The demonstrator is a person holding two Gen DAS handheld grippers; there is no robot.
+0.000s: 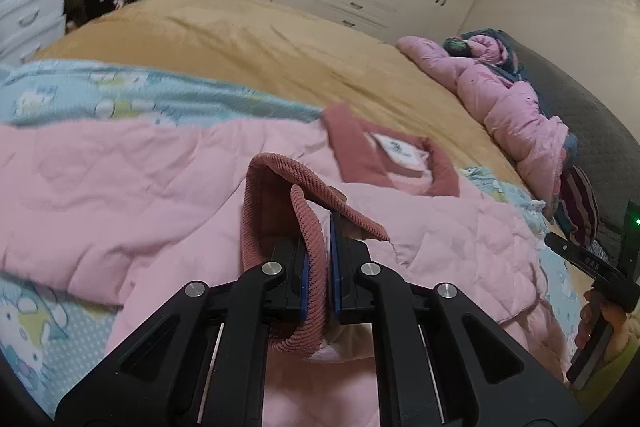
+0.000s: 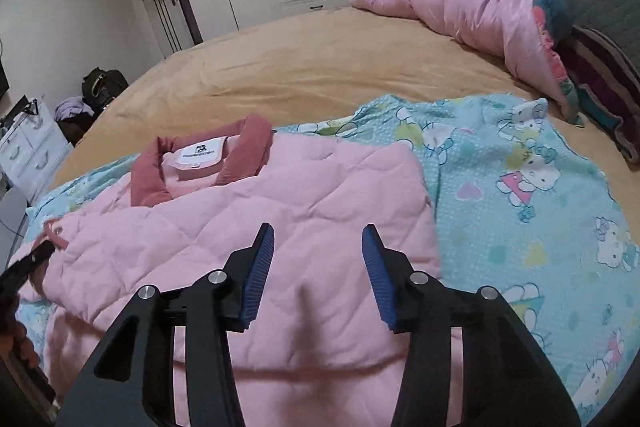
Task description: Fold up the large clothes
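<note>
At the lower centre of the left wrist view the left tongs (image 1: 320, 267) pinch the ribbed dusty-rose cuff (image 1: 280, 227) of the pink quilted jacket (image 2: 248, 211) spread on the bed (image 2: 320, 67), while the right tongs (image 2: 318, 267) hover parted and empty above it.
</note>
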